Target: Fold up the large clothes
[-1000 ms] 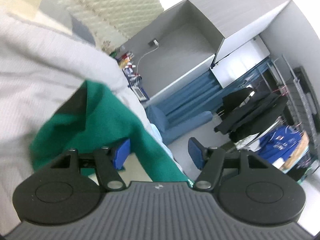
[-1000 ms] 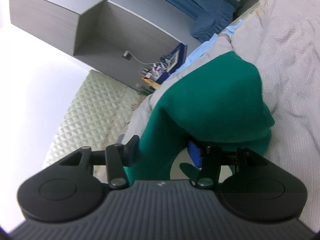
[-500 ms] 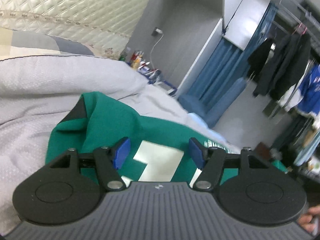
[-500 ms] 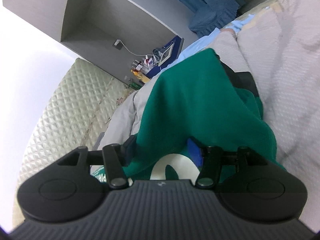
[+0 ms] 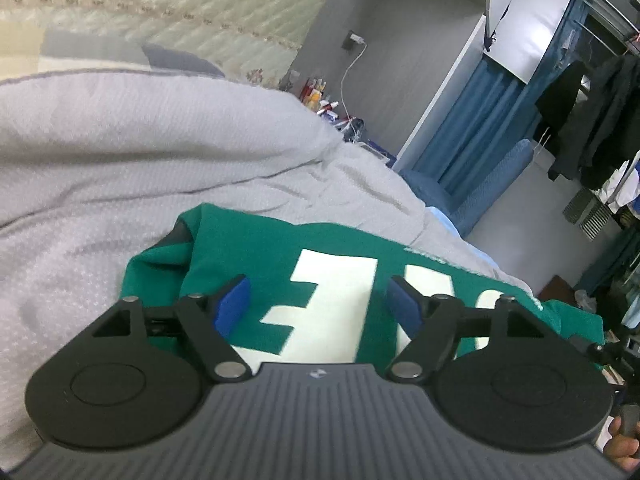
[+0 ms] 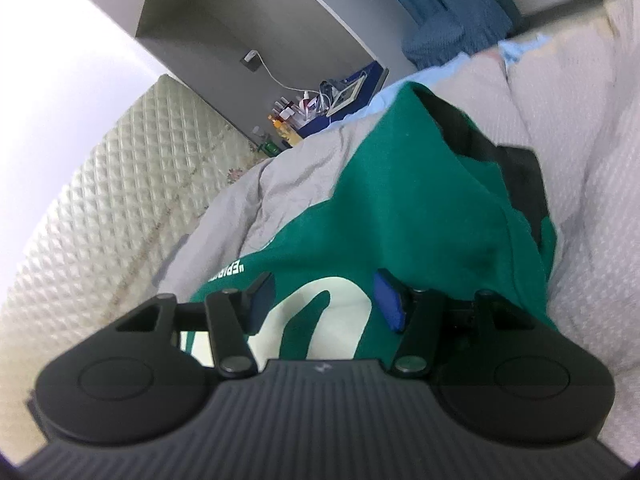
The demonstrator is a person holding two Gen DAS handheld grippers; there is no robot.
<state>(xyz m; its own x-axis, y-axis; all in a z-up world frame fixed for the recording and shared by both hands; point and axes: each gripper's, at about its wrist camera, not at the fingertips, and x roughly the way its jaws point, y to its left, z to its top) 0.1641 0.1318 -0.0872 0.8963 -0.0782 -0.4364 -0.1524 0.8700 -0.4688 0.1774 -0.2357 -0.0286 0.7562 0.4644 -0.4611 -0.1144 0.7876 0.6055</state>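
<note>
Grey bedding (image 5: 120, 152) carries the green jersey (image 5: 248, 248), spread at twelve o'clock of my left gripper (image 5: 320, 304), whose jaws have just been widening and hold nothing. Big pale numerals lie between its fingers. My right gripper (image 6: 324, 300) stands parted over the cloth too, gripping nothing; small white lettering at ten o'clock is unreadable.

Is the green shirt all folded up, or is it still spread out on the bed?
Partly folded. The green shirt lies on the grey blanket, one part doubled over at the far end, its big white letters showing.
</note>
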